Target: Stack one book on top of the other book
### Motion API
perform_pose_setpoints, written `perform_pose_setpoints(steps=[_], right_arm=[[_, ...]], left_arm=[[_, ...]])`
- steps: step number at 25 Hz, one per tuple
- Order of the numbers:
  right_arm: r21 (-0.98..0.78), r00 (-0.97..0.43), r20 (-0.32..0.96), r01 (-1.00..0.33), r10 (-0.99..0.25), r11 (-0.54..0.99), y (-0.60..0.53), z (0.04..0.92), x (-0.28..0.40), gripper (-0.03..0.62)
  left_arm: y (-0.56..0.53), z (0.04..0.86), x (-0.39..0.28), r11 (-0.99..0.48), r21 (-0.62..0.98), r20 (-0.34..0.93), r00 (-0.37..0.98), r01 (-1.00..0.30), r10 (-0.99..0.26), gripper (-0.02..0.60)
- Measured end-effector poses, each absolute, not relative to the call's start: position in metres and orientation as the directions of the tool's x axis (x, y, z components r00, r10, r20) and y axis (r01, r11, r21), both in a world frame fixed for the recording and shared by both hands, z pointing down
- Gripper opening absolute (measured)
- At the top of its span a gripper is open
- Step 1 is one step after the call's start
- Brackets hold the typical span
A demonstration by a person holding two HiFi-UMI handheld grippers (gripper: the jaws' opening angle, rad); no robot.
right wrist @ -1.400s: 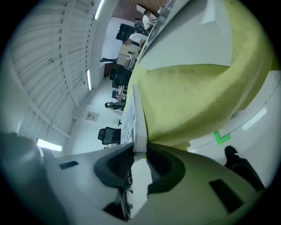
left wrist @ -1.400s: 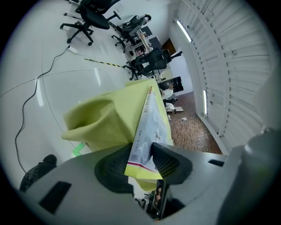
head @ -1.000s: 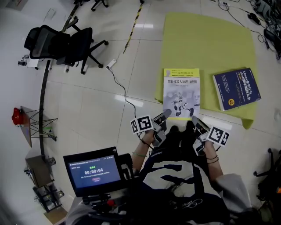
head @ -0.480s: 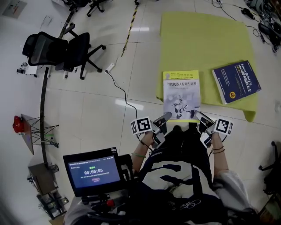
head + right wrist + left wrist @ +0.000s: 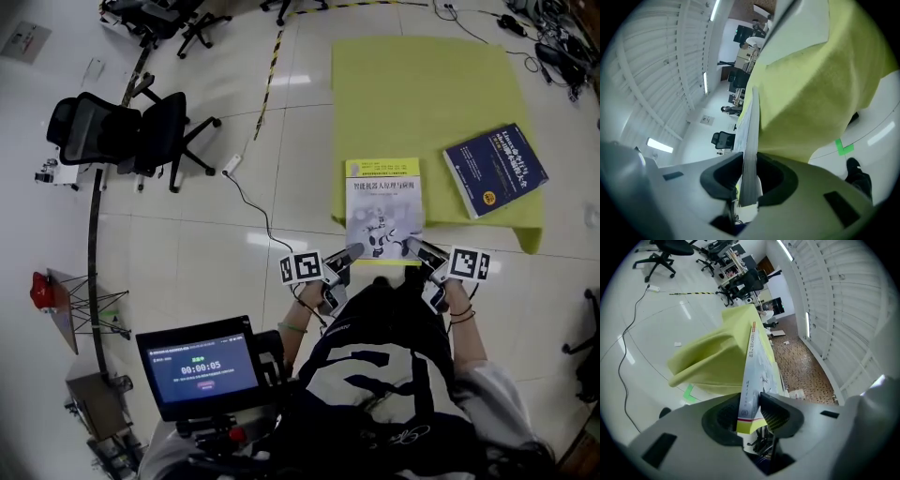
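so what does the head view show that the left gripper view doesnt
Only the head view: the blue book lying apart on the cloth, the right gripper with its jaws closing on the yellow book at its near right corner, and a timer screen. Only the left gripper view: the left gripper up close, the yellow book's edge between its pads, jaws opening. Both: yellow book, cloth, chairs.

Glossy white floor [image 5: 187, 253] with black office chairs [image 5: 122, 131] and a cable [image 5: 265, 217].
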State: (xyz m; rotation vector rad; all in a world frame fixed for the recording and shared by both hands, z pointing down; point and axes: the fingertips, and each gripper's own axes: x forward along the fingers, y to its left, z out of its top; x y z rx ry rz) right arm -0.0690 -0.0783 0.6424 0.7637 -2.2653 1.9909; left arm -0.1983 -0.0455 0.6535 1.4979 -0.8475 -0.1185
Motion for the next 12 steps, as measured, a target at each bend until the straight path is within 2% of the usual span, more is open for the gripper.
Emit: perform_pose_setpoints(steps=[7, 12], right_arm=[[-0.863, -0.848, 0.363, -0.463, -0.386, 0.203, -0.059, 0.6, -0.084, 0.084], [-0.848, -0.836, 0.311, -0.459, -0.453, 0.266, -0.047, 0.557, -0.073, 0.094]], left_arm=[[-0.046, 0.63, -0.205, -0.041, 0.824, 0.453, 0.701, -0.565, -0.551, 0.11], [-0.042, 0.575, -0.195, -0.169, 0.791, 0.382, 0.691, -0.588, -0.614, 0.11]])
